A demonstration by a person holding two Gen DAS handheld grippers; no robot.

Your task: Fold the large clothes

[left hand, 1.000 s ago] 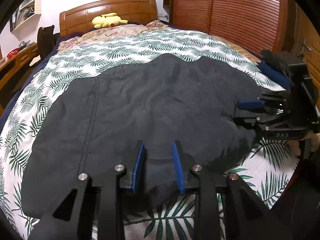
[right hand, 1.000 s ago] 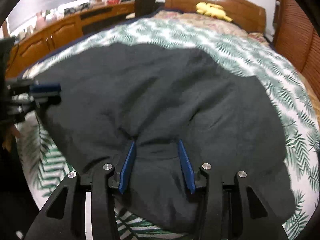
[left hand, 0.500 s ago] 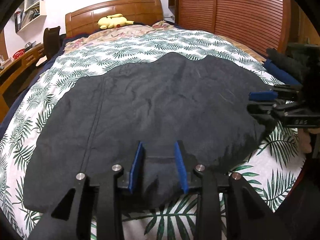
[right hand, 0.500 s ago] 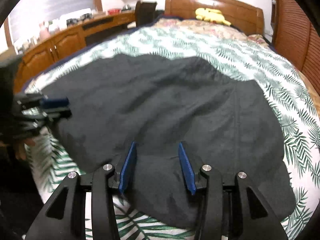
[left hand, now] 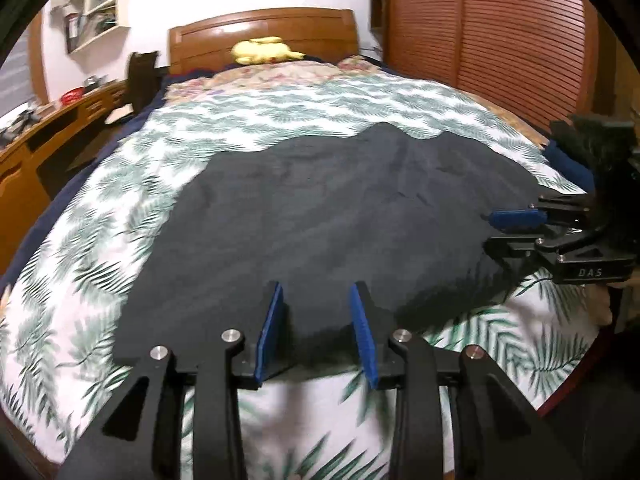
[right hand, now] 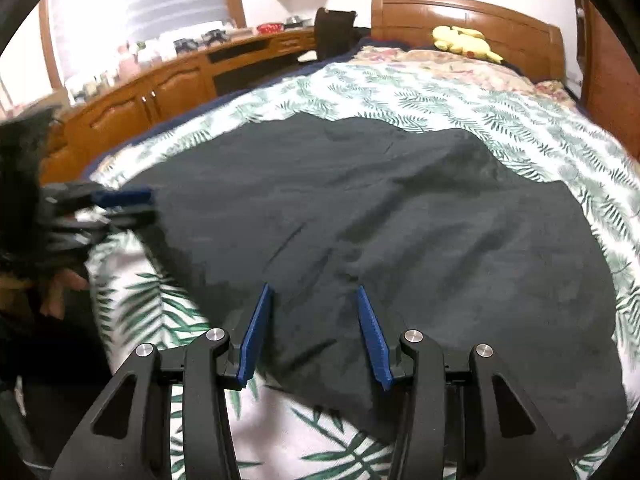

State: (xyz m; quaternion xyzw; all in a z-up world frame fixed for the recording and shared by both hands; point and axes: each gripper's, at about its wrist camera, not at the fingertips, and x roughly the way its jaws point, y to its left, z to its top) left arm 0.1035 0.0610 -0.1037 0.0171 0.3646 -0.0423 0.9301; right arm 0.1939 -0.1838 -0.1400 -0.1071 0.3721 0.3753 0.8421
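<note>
A large dark grey garment (left hand: 332, 216) lies spread flat on the leaf-print bedspread (left hand: 256, 116); it also fills the right wrist view (right hand: 400, 216). My left gripper (left hand: 318, 292) is open, its blue pads over the garment's near edge with nothing between them. My right gripper (right hand: 314, 292) is open over the near hem, empty. The right gripper shows at the right of the left wrist view (left hand: 508, 232), by the garment's right edge. The left gripper shows blurred at the left of the right wrist view (right hand: 132, 206).
A wooden headboard (left hand: 264, 36) with a yellow plush toy (left hand: 264, 50) stands at the far end. A wooden desk and cabinets (right hand: 160, 84) run along the left side. Slatted wardrobe doors (left hand: 500, 32) are on the right.
Both grippers have drawn back and risen from the garment's near edge. More bedspread shows in front of the hem. The garment lies flatter.
</note>
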